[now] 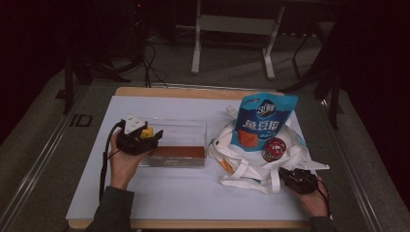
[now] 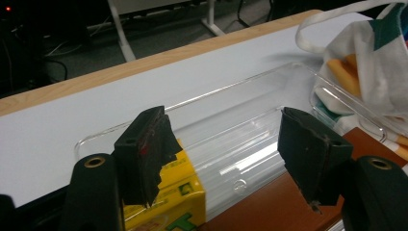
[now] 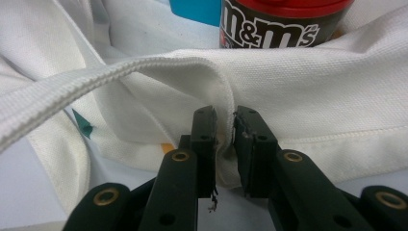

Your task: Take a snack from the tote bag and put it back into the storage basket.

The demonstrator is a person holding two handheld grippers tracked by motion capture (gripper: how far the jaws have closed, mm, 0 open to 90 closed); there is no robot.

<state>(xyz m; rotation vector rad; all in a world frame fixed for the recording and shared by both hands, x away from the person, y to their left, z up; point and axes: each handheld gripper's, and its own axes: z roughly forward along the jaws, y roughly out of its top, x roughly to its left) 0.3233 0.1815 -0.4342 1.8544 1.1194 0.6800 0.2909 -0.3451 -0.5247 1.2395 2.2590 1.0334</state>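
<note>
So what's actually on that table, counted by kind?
Clear plastic tray: 1
Yellow carton: 1
Flat brown slab in the tray: 1
White cloth tote bag: 1
Blue snack pouch: 1
Red-lidded M&M's tub: 1
Black hand-held tools, left and right: 2
Total: 8

A lab or recording room is suggested. A wooden-edged bench (image 1: 193,92) covered by a white sheet is set on grey carpet. At twelve o'clock, the metal legs of another table (image 1: 232,43) are seen. At eleven o'clock, loose cables (image 1: 150,63) are trailed across the floor amid dark equipment.
</note>
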